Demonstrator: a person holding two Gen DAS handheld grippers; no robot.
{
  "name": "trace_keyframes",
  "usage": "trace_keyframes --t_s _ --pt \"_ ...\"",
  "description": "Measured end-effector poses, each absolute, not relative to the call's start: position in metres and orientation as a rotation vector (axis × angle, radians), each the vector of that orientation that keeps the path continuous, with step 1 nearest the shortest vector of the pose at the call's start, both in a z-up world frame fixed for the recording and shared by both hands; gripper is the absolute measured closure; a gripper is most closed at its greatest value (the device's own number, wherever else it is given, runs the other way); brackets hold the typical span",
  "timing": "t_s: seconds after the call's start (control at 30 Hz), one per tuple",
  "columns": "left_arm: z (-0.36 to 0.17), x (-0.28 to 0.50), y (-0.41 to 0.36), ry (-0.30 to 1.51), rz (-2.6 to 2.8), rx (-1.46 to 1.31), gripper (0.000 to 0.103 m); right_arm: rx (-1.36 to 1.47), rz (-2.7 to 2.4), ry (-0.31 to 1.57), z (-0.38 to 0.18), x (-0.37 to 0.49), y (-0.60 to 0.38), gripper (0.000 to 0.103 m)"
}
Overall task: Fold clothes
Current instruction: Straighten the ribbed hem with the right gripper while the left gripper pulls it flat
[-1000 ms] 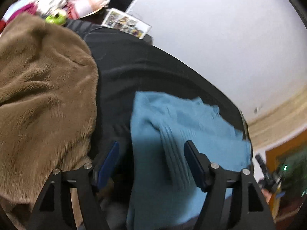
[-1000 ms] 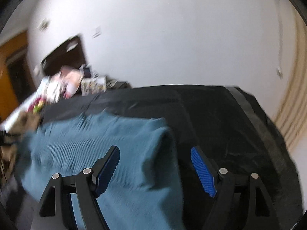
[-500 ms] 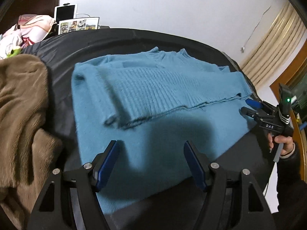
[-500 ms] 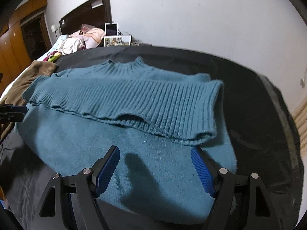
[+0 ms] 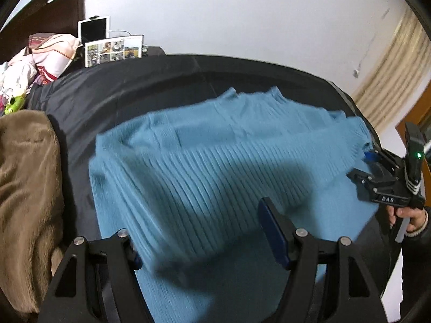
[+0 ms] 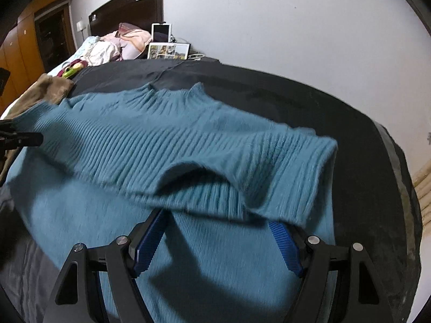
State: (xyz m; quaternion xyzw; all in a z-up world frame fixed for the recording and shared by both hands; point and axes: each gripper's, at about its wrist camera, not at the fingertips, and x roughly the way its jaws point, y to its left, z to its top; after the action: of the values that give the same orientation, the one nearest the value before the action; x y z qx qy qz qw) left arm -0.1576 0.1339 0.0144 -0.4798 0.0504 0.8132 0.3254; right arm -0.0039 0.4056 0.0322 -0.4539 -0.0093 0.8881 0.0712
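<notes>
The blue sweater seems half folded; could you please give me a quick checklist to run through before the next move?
1. Blue sweater lies on the black cover: ok.
2. Ribbed flap is folded over the body: ok.
3. Left gripper jaws open around the flap's near corner: ok.
4. Right gripper jaws open at the flap's edge: ok.
5. Brown blanket clear of the sweater: ok.
6. Flap edge lies flat: not ok, it bulges up.

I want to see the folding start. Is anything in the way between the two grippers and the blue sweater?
Nothing visible is in the way. The blue ribbed knit sweater lies right under the open left gripper and open right gripper. The fuzzy brown blanket sits off to one side on the black cloth-covered table.
</notes>
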Motion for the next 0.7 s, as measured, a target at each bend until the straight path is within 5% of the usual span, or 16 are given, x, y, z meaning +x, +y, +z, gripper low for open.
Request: trace_keyframes --t_s 0.43,0.7 --pt "0.014 -0.242 0.112 -0.296 2.165 -1.321 0.029 -1.190 2.623 0.190 0.045 -0.077 0.457 0.025" --pt "0.008 -0.238 0.116 -0.274 2.206 -1.305 0.029 -1.242 2.569 0.176 0.024 -0.085 0.462 0.025"
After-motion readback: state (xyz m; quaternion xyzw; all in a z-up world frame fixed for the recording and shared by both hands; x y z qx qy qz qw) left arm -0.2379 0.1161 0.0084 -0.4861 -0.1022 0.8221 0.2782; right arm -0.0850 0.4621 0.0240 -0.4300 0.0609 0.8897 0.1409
